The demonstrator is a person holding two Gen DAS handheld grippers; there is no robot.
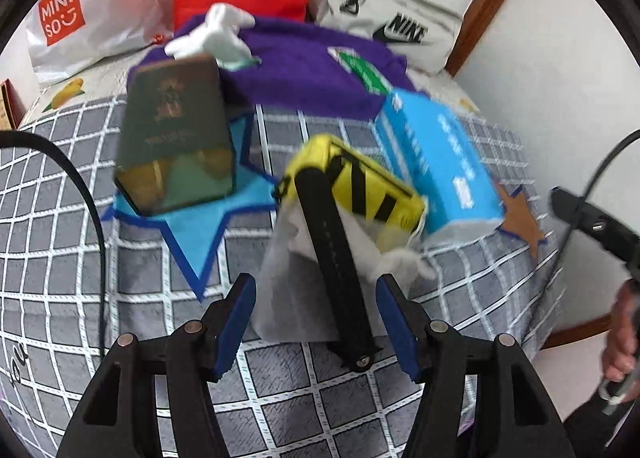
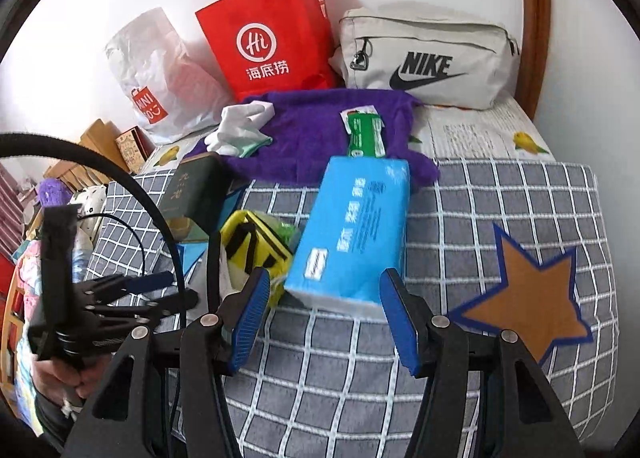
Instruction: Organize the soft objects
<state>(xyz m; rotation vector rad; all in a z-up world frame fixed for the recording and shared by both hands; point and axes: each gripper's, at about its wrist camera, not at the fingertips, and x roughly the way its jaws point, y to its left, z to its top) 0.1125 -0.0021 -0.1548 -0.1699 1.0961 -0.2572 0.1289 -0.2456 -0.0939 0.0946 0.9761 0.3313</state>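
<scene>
Blue tissue pack (image 2: pixel 352 234) lies just ahead of the released, empty right claw (image 2: pixel 320 314).

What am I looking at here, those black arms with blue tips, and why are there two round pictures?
No robot: a person holds a two-finger gripper in each hand, each with a fisheye camera looking along its fingers. One picture comes from the left gripper, the other from the right gripper. Both stand open and hold nothing. On the checked bed cover lie a blue tissue pack, a yellow pouch with a black strap, a dark green box, a purple cloth and white gloves. Bags stand against the wall behind.
</scene>
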